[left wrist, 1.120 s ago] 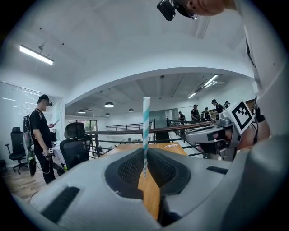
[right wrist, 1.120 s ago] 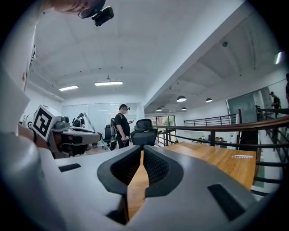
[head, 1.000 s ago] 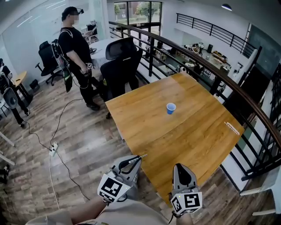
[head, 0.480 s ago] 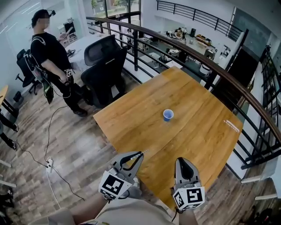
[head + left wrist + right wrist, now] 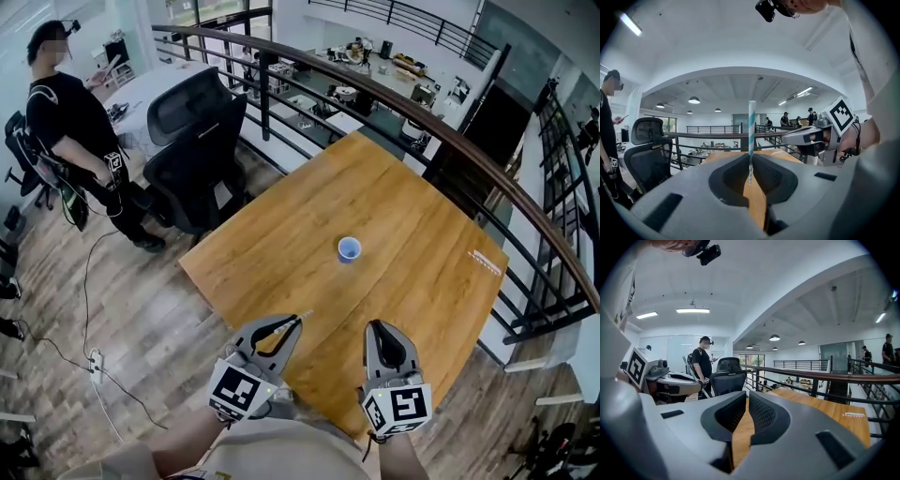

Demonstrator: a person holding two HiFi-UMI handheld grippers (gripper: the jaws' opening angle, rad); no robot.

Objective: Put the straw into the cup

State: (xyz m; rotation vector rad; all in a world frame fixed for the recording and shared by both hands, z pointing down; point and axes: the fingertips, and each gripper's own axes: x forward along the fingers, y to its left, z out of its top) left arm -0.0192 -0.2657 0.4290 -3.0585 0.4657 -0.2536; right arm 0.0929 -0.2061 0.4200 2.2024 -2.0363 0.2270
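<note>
In the head view we hold the left gripper (image 5: 281,328) and the right gripper (image 5: 380,330) side by side over the near edge of the table (image 5: 422,281). The cup (image 5: 349,248) stands upright well ahead of them, roughly on the line between the two, with bare wood all round it. Further off to the left gripper's side we see a chair (image 5: 192,141) and a person (image 5: 70,131) standing on the floor. In the left gripper view our jaws are clamped on the straw (image 5: 751,131), which is striped teal and white; it stands upright out of the tips, and its lower end hangs just behind them. The right gripper shows just beside it, to the right. In the right gripper view the jaws stand narrow, the tips almost together, and only the wood of the table shows in the slim gap between them; the left gripper sits just to the left, and a small white strip (image 5: 854,414) lies on the table ahead and to the right.
</note>
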